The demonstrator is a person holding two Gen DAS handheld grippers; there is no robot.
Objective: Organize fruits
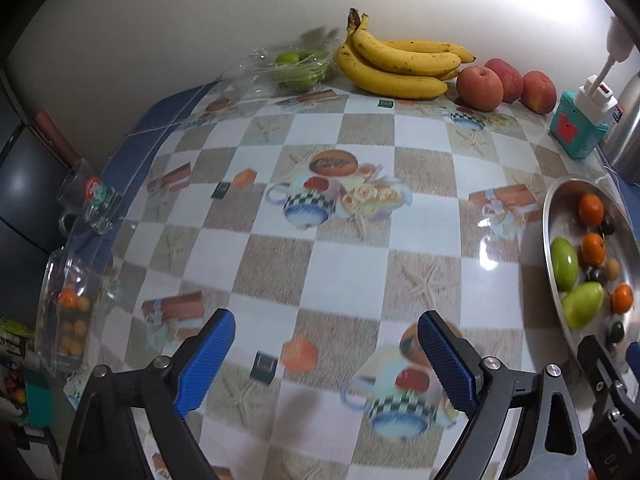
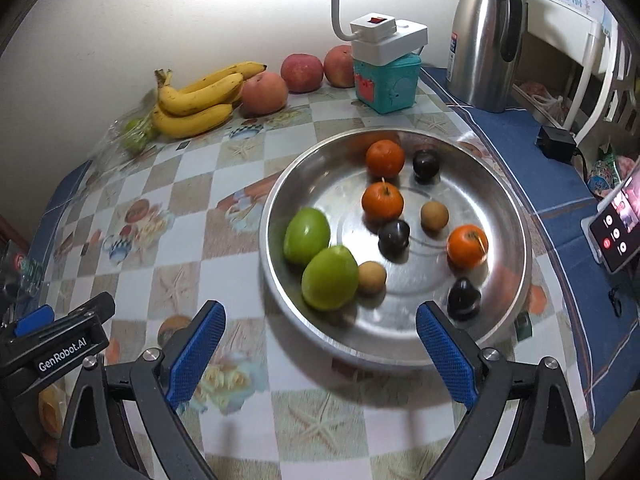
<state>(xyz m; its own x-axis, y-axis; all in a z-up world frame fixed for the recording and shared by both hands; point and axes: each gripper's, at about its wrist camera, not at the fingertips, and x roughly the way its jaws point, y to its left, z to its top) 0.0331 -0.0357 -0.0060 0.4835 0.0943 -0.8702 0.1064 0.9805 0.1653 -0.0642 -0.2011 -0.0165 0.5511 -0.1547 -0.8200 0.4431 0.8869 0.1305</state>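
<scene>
**Both hand-held grippers wide apart and empty beside the fruit bowl**

The left hand-held gripper has its blue pads spread far apart over the checked cloth of the bench; nothing lies between them and they touch nothing. The right hand-held gripper is spread just as wide, its pads hanging at the near rim of the steel bowl without pressing on it or on any fruit.

Taking the steel bowl as landmark: inside it lie two green fruits on its left side, three small oranges toward its middle and right, three dark plums and two small tan fruits. Behind the bowl, against the wall, sit a bunch of bananas and three red apples; left of the bananas is a clear pack of green fruit.

Only the right wrist view shows the whole bowl, the steel jug behind and right of it, the teal box with a white lamp base on top, and a phone far right of the bowl. Only the left wrist view shows, well left of the bowl at the bench edge, a glass mug and a clear box of small orange fruits; there the bowl appears cut off at the right margin.
</scene>
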